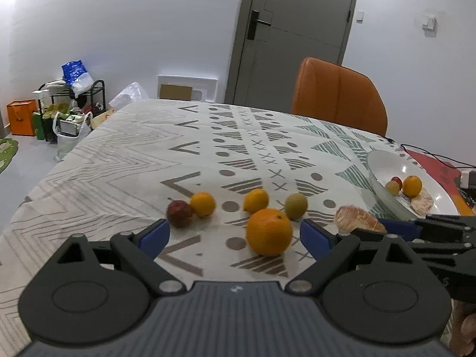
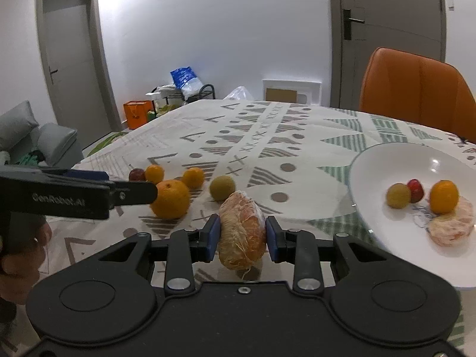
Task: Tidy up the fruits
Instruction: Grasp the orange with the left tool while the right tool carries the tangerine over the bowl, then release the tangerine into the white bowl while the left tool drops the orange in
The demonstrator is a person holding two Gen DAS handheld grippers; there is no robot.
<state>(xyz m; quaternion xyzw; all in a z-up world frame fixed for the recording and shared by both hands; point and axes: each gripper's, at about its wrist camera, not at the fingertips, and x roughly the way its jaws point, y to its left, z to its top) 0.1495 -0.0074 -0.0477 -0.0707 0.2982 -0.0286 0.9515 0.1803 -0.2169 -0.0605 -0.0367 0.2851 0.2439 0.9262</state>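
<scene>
My right gripper is shut on a peeled, wrapped citrus piece, held just above the table; the piece also shows in the left wrist view. My left gripper is open, with a big orange between its fingers, nearer the right one. Behind it on the cloth lie two small oranges, a dark red fruit and a green-yellow fruit. The white bowl at the right holds an orange, a red fruit, a yellow fruit and a peeled piece.
An orange chair stands behind the table. The patterned tablecloth covers the table. Cables and a red mat lie past the bowl. Bags and a rack sit on the floor at far left.
</scene>
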